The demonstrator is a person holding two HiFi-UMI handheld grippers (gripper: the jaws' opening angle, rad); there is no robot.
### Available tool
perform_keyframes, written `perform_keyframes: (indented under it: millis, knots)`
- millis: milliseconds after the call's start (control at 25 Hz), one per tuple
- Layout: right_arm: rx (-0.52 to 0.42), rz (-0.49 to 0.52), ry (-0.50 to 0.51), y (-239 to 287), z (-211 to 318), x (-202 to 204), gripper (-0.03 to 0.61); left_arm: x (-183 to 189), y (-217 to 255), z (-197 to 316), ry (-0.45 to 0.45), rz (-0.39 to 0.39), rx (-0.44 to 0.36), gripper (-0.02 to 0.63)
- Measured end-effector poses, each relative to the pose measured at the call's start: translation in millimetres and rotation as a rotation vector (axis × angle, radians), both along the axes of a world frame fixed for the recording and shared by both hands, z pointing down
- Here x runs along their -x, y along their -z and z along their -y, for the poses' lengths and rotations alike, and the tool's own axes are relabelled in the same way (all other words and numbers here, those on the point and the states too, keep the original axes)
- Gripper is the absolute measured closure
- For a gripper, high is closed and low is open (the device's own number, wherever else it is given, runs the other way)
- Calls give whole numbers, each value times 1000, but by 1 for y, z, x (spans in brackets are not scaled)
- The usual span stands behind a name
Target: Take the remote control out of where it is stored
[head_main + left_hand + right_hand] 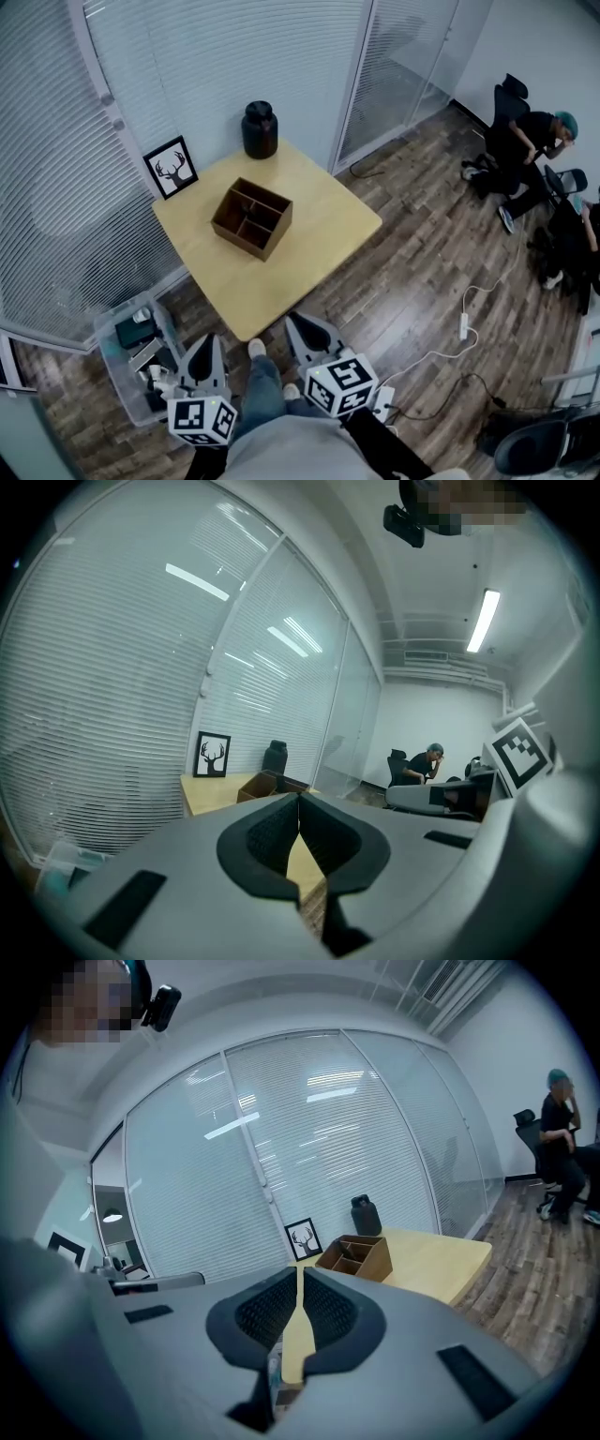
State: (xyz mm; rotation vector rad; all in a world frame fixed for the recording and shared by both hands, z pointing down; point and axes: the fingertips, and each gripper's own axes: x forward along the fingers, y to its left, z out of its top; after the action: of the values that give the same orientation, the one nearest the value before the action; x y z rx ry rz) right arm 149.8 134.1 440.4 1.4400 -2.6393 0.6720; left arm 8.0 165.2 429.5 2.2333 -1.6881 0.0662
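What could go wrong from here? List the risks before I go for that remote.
1. No remote shows. The wooden organizer has dark compartments, and the clear bin on the floor holds items I cannot identify, so the reach may go to the wrong place.
2. The left gripper and right gripper are both shut. Reaching in without opening would likely just push things.
3. The black jar and framed picture stand near the organizer and could be knocked.

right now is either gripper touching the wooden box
No, the left gripper and right gripper sit short of the table that bears the wooden box.
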Motion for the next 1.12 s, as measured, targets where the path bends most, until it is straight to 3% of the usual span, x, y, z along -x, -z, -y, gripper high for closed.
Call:
perform_keyframes:
  millis: [880, 1120]
  knots:
    - [-13, -100, -58, -7, 155, 44, 571, 30, -9, 158, -118, -3, 31, 606]
    - [-18, -118, -58, -13, 191, 59, 543, 38, -15, 189, -162, -2, 46, 606]
